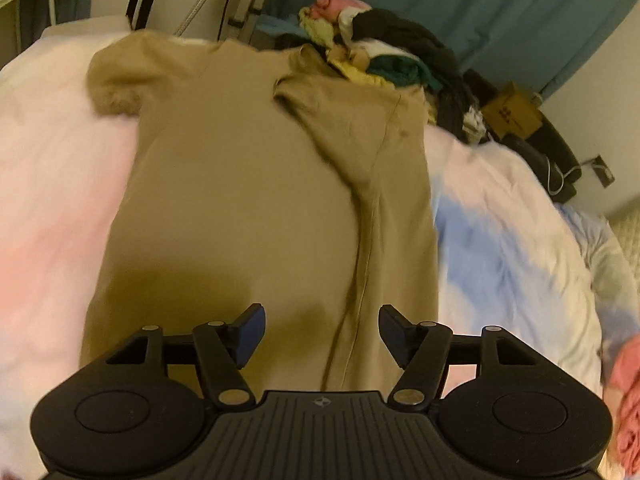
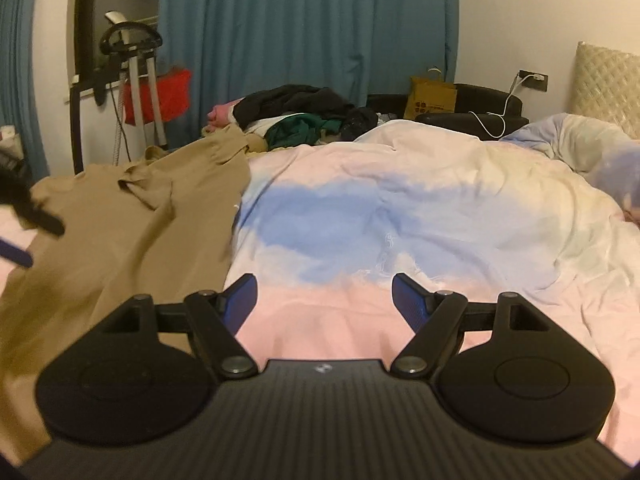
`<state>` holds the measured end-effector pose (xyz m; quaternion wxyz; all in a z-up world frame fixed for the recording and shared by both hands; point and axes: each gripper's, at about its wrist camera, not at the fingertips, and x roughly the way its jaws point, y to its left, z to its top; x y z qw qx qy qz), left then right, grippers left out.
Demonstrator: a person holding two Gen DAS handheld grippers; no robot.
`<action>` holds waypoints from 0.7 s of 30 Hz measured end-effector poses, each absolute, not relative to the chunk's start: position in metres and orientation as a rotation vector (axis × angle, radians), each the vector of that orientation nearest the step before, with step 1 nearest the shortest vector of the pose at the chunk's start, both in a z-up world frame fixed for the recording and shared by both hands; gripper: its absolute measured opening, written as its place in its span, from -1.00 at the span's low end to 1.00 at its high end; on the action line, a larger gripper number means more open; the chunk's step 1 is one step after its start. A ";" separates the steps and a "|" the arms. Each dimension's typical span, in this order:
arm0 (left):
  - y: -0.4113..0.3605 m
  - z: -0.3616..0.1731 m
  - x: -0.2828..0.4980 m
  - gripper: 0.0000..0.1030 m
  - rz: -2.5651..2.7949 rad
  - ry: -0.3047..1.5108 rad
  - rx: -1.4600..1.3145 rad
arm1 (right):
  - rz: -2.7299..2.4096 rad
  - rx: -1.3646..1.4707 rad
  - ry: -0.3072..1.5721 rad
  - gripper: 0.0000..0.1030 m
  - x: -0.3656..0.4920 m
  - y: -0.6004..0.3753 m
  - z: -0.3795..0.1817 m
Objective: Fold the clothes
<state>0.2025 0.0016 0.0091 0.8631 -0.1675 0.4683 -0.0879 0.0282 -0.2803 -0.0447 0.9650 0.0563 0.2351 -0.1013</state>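
1. a tan shirt (image 1: 240,184) is laid flat on the bed (image 2: 400,216), toward the bed's left edge as seen by the right wrist view, with its collar end pointing to the far edge; it is spread this way so that its sides can be folded inward.
2. the shirt's right side is already turned over onto the body: a long fold line runs down the garment in the left wrist view, and the sleeve (image 1: 320,112) is lying across the chest. the opposite sleeve (image 1: 116,80) is still spread out and bunched near the far left corner of the bed.
3. a heap of unfolded clothes (image 1: 384,52) is left at the far edge of the bed, just beyond the shirt's collar, judged to be waiting its turn.
4. the left tool (image 1: 320,332) is held above the shirt's near hem, angled steeply down at the cloth; its jaws are spread and nothing is seen between them, so the fabric is judged to be released.
5. the right tool (image 2: 324,300) is held off to the side of the shirt, over bare pink and blue duvet near the bed's near edge, pointing shallowly down; its jaws are spread wide and empty.
6. from the right wrist view the left tool appears only as a blurred dark shape at the picture's left border.
7. the next step is judged to be the folding in of the left side.
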 end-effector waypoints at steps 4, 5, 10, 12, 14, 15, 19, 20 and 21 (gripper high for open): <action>-0.011 0.010 0.243 0.39 -0.158 0.931 -0.314 | -0.203 0.203 0.483 0.47 0.036 -0.290 -0.050; -0.016 0.007 0.253 0.39 -0.150 0.910 -0.296 | -0.200 0.229 0.486 0.47 0.038 -0.292 -0.052; -0.062 -0.011 0.296 0.37 -0.135 0.753 -0.036 | -0.224 0.289 0.519 0.47 0.054 -0.300 -0.065; -0.087 -0.021 0.312 0.38 -0.129 0.687 0.089 | -0.230 0.322 0.528 0.47 0.060 -0.304 -0.069; -0.105 -0.034 0.329 0.44 -0.110 0.664 0.135 | -0.238 0.332 0.530 0.47 0.065 -0.305 -0.073; -0.111 -0.041 0.338 0.45 -0.100 0.667 0.134 | -0.242 0.335 0.533 0.47 0.068 -0.306 -0.075; -0.130 -0.071 0.373 0.53 -0.017 0.723 0.166 | -0.242 0.350 0.563 0.47 0.077 -0.309 -0.085; -0.132 -0.077 0.377 0.69 -0.002 0.728 0.191 | -0.242 0.352 0.570 0.47 0.080 -0.309 -0.088; -0.134 -0.082 0.381 0.76 0.011 0.728 0.215 | -0.244 0.354 0.578 0.47 0.082 -0.309 -0.090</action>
